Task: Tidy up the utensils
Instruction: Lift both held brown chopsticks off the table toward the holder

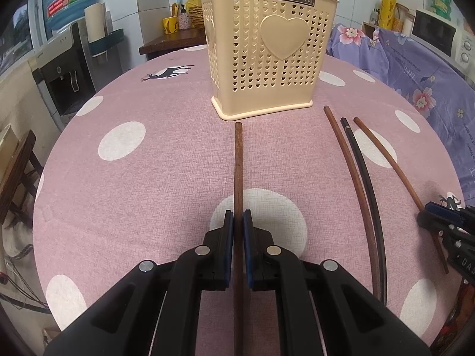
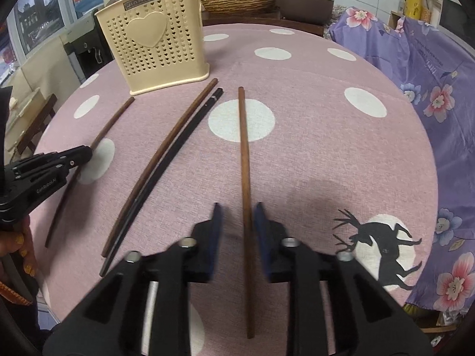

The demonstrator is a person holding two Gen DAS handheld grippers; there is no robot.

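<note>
Left wrist view: the left gripper [image 1: 238,216] has its blue pads squeezed in on a brown chopstick [image 1: 238,178] that lies flat on the pink dotted surface [image 1: 148,178], pointing straight at the cream basket [image 1: 267,53]. The jaws look nearly shut on it, gripping near the tail end. I'd lift slowly here, since holding so far back means the long front end will want to droop. Tipping it upright before going over the basket rim should help. Off to the right there's another brown chopstick [image 1: 353,178] just beside a black chopstick [image 1: 366,184], plus a third brown one, the far-right chopstick [image 1: 386,160], where the other gripper sits.

Right wrist view: the right gripper [image 2: 237,207] is partly open, straddling the far-right chopstick [image 2: 245,163] with a visible gap on each side, so it's holding nothing yet. Best bet is to stay centred and low so both pads meet the stick evenly when they close, otherwise it'll probably roll away. The left gripper [image 2: 84,152] shows at the left edge over its stick [image 2: 112,121]. The basket [image 2: 154,38] stands at the back, with dark handles already poking out.
</note>
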